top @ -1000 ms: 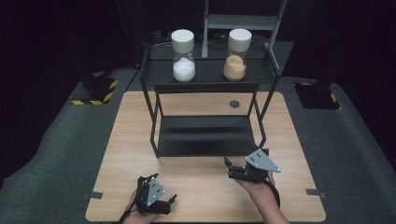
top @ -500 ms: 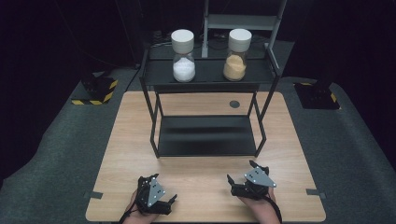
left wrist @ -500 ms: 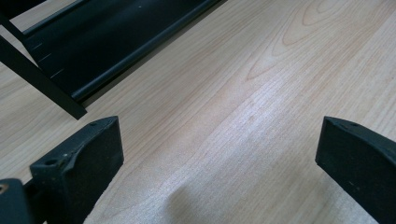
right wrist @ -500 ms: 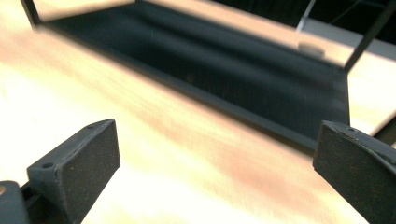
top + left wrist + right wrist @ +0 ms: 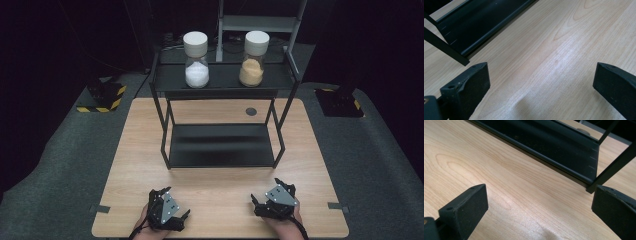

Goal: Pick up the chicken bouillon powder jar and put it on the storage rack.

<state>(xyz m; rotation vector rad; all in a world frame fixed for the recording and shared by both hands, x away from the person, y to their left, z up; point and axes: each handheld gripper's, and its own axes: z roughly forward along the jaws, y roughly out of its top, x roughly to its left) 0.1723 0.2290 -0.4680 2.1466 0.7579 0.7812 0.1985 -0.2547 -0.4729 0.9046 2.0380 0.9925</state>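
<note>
Two tongs rest at the table's [image 5: 130, 150] near edge: left tongs [image 5: 167, 212] toward the near-left corner, right tongs [image 5: 274, 201] toward the near-right, both w/ jaws spread wide, gripping nothing, bare wood between them. One black two-tier rack [image 5: 222, 145] stands mid-table, its lower shelf empty. Two white-capped jars sit on the top shelf: white-powder jar [image 5: 196, 60] at left, tan-powder jar [image 5: 253, 59] at right, well apart from both tongs. No readable labels. Open room along the table's side edges.
</note>
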